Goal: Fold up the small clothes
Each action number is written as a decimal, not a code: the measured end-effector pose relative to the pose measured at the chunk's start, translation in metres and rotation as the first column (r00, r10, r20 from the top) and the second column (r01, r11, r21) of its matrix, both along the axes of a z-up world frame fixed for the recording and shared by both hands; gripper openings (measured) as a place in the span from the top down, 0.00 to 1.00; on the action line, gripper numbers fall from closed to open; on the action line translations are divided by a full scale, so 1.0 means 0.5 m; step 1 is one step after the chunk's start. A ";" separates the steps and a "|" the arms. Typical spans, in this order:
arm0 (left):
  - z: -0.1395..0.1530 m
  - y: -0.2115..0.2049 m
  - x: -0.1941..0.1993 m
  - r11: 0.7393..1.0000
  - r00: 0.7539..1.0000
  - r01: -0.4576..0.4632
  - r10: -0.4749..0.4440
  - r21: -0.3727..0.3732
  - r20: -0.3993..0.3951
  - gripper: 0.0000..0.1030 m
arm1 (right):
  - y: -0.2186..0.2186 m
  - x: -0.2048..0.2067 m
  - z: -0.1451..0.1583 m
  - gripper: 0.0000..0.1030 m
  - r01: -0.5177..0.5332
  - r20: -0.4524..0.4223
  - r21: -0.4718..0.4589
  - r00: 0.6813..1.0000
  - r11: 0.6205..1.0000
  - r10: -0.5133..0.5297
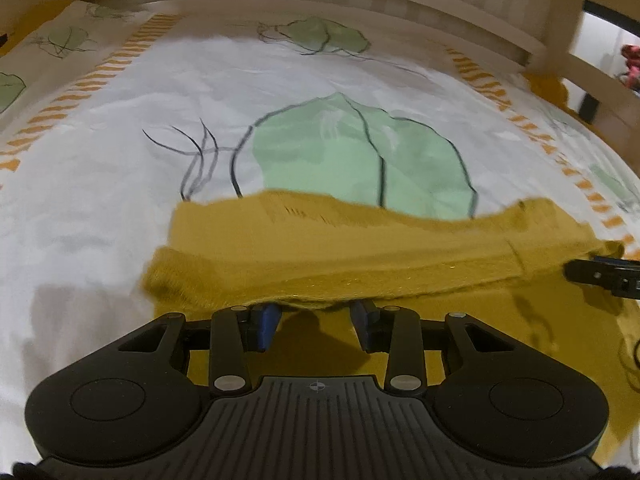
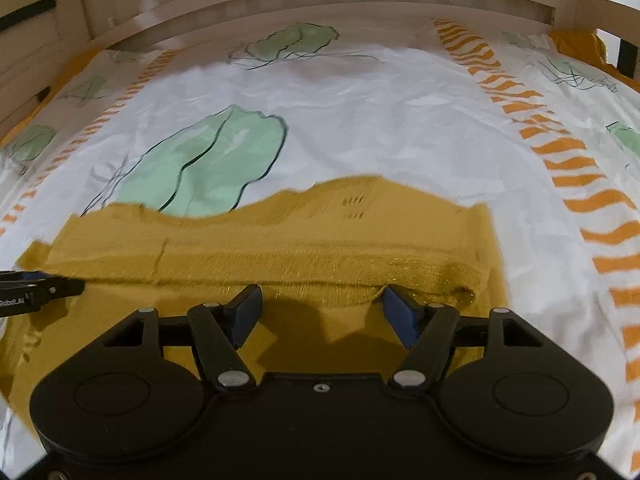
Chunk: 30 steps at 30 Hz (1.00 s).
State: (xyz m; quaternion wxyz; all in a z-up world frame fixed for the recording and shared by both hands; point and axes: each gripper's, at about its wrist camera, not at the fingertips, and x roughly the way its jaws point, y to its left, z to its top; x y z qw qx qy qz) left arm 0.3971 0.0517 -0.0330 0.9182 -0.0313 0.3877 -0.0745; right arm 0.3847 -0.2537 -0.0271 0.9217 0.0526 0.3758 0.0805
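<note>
Mustard-yellow knit garment [image 1: 360, 256] lies on a bed, on a white sheet [image 1: 100, 208] printed with green leaf shapes and orange dashed stripes. Garment is partly folded: a thick rolled fold edge runs side to side across it, a flat layer under it spreading toward the cameras.

Left wrist view: left gripper [image 1: 318, 322] at 6 o'clock, jaws narrowly apart, blue fingertips [image 1: 268, 320] tucked just under the fold edge at 12 o'clock from them. Cloth covers the tips, so cannot tell if they pinch it or just sit beneath. Right gripper's black finger pokes in at 3 o'clock, touching the garment's end.

Right wrist view: right gripper [image 2: 322, 312] at 6 o'clock, jaws wide, blue fingertips [image 2: 402, 316] at the fold edge, no clear pinch; cloth lies between them, pads not seen pressing. Left gripper's finger enters at 9 o'clock.

Wooden bed rail [image 1: 320, 4] runs along 12 o'clock. Frames are slightly blurred.
</note>
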 end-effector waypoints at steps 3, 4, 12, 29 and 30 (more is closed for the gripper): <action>0.013 0.012 0.030 0.999 0.999 -0.032 0.032 -0.005 0.004 0.65 | -0.012 0.033 0.011 0.31 0.032 -0.002 0.013 0.999 0.999 -0.032; 0.019 0.017 0.036 0.999 0.999 -0.047 0.047 -0.009 0.008 0.65 | -0.017 0.041 0.015 0.31 0.045 0.002 0.017 0.999 0.999 -0.045; 0.057 0.030 0.012 0.997 0.998 -0.061 0.062 -0.054 0.025 0.64 | -0.045 0.035 0.046 0.29 0.078 0.035 0.057 0.996 0.995 -0.081; 0.005 0.005 -0.156 0.999 0.991 -0.031 0.027 -0.028 -0.129 0.63 | -0.050 -0.105 0.001 0.26 0.099 -0.070 0.046 0.993 0.994 -0.096; 0.005 0.005 -0.161 0.999 0.990 -0.026 0.022 -0.024 -0.138 0.63 | -0.049 -0.110 0.002 0.26 0.100 -0.077 0.044 0.992 0.994 -0.096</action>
